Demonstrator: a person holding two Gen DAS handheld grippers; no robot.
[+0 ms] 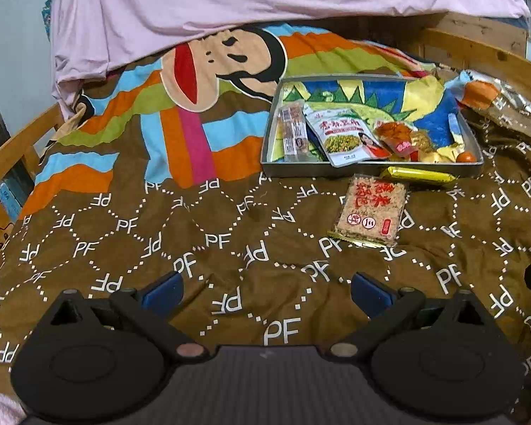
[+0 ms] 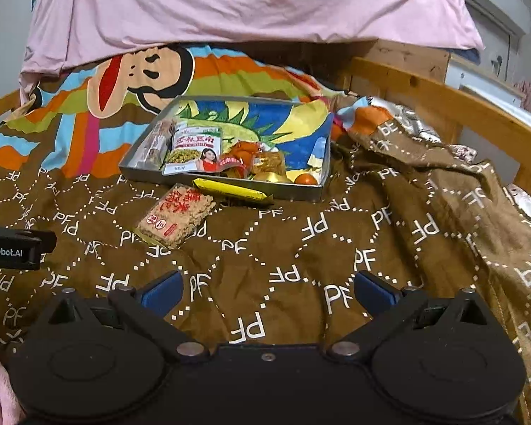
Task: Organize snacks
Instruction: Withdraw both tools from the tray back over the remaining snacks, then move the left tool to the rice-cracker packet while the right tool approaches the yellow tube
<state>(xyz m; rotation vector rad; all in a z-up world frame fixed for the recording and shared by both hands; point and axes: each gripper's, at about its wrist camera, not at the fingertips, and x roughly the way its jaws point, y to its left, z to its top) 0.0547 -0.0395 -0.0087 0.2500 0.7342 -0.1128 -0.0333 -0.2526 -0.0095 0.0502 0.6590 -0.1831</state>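
1. The rice cake pack (image 1: pixel 370 210) lies flat on the bed's blanket (image 1: pixel 194 248), long axis running toward the tray (image 1: pixel 371 169).
2. The yellow bar (image 1: pixel 421 176) lies crosswise against the tray's front wall.
3. Left tongs (image 1: pixel 265 288) and right tongs (image 2: pixel 267 288) gape wide, empty.

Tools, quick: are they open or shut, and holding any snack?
Left tool: open, holding nothing.
Right tool: open, holding nothing.

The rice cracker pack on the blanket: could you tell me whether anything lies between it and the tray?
Yes: the yellow bar lies on the blanket between the rice cracker pack and the tray's near wall, close against it.
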